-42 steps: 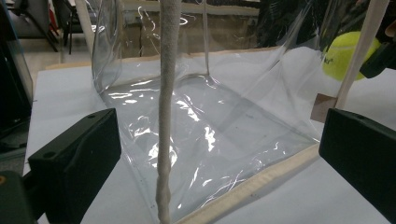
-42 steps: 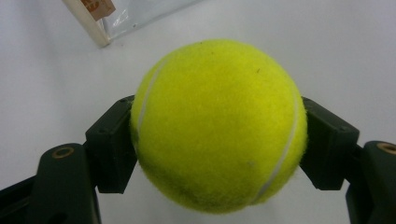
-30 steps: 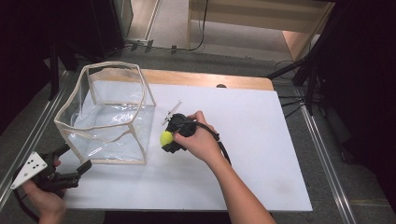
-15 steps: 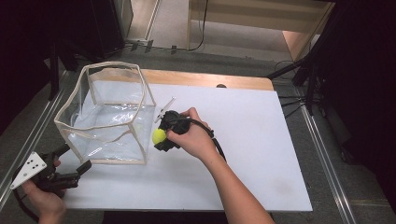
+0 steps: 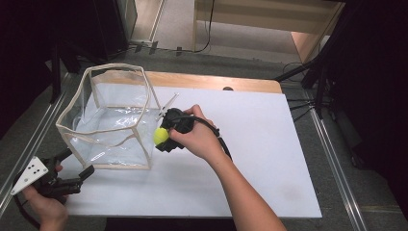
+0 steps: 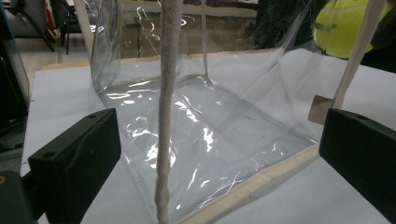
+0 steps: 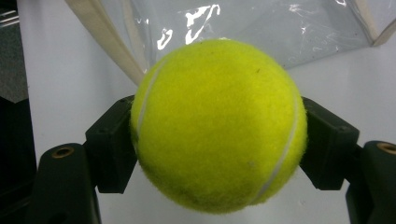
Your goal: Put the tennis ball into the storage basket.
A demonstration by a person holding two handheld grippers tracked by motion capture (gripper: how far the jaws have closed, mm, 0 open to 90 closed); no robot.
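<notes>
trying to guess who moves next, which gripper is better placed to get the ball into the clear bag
Right, most likely. The right gripper is shut on the tennis ball, right beside the clear bag. The left gripper is open and empty, near the bag's lower front corner at the table edge.

The high view looks forward and down over the white table board (image 5: 269, 159) from the person's side. The left gripper view sits low and close, facing the clear plastic bag with cream fabric edging (image 6: 210, 140). The right gripper view looks past the fuzzy yellow tennis ball (image 7: 217, 123), very near, toward that same bag.
</notes>
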